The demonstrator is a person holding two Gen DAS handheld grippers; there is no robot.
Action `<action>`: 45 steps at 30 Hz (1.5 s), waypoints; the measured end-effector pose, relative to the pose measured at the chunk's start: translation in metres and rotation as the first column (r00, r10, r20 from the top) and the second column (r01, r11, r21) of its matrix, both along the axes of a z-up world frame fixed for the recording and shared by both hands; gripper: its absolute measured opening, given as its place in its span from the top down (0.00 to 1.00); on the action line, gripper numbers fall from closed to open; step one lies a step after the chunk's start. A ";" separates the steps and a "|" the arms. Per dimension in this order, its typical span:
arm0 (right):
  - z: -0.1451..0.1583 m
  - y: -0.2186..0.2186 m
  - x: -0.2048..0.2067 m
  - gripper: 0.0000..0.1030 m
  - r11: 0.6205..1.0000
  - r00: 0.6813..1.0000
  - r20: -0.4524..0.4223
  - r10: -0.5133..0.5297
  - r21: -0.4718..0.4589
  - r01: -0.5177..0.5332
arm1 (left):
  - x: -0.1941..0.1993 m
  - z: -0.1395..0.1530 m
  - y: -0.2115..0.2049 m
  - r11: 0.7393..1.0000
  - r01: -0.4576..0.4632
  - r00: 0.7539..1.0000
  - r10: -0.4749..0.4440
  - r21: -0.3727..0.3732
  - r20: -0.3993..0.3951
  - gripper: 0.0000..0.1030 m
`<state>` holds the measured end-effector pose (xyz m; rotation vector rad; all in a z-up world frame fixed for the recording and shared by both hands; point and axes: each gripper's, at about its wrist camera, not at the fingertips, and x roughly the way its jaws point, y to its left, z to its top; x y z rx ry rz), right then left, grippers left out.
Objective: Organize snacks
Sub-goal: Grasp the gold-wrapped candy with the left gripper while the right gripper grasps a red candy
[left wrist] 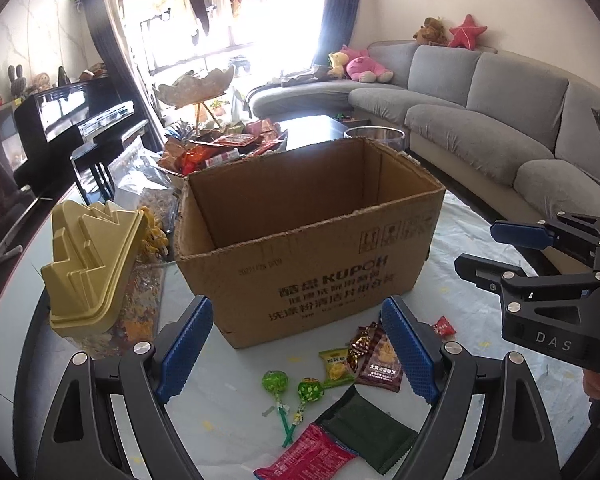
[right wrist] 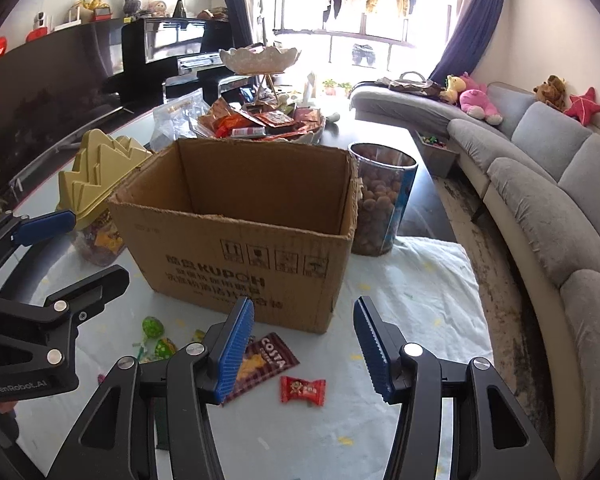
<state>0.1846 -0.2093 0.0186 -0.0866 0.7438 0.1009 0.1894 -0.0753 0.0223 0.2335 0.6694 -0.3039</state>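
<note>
An open cardboard box (left wrist: pixel 312 236) stands on the table; its inside looks empty in both views (right wrist: pixel 244 224). Loose snacks lie in front of it: two green lollipops (left wrist: pixel 276 384), a yellow-green packet (left wrist: pixel 336 366), a brown Costa packet (left wrist: pixel 384 364), a dark green pouch (left wrist: pixel 368 436), a pink packet (left wrist: pixel 308 456) and a small red candy (right wrist: pixel 302 390). My left gripper (left wrist: pixel 296 344) is open and empty above the snacks. My right gripper (right wrist: pixel 304 344) is open and empty, above the red candy and beside the Costa packet (right wrist: pixel 266 360).
A yellow-lidded jar (left wrist: pixel 96 264) stands left of the box. A clear canister of round snacks (right wrist: pixel 380 200) stands at its right. A tiered tray piled with packets (right wrist: pixel 260 120) is behind. A grey sofa (right wrist: pixel 540 184) runs along the right.
</note>
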 end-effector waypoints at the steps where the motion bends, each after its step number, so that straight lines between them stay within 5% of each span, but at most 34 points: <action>1: -0.004 -0.002 -0.002 0.48 1.000 1.000 -0.006 -0.004 -0.002 0.004 | -0.001 -0.005 -0.002 1.000 0.011 1.000 -0.011 0.009 -0.001 0.16; 10: -0.047 -0.006 -0.011 0.48 1.000 0.996 -0.087 -0.012 -0.003 0.012 | 0.000 -0.049 -0.017 0.993 0.090 0.994 -0.086 0.073 -0.060 0.19; 20: -0.090 -0.014 -0.009 0.48 0.999 0.982 -0.184 -0.027 0.026 0.032 | 0.018 -0.084 -0.028 0.987 0.148 0.979 -0.137 0.063 -0.152 0.28; 45: -0.124 -0.019 0.023 0.49 0.995 0.965 -0.261 -0.020 0.091 0.045 | 0.068 -0.123 -0.052 0.988 0.155 0.953 -0.145 0.017 -0.265 0.64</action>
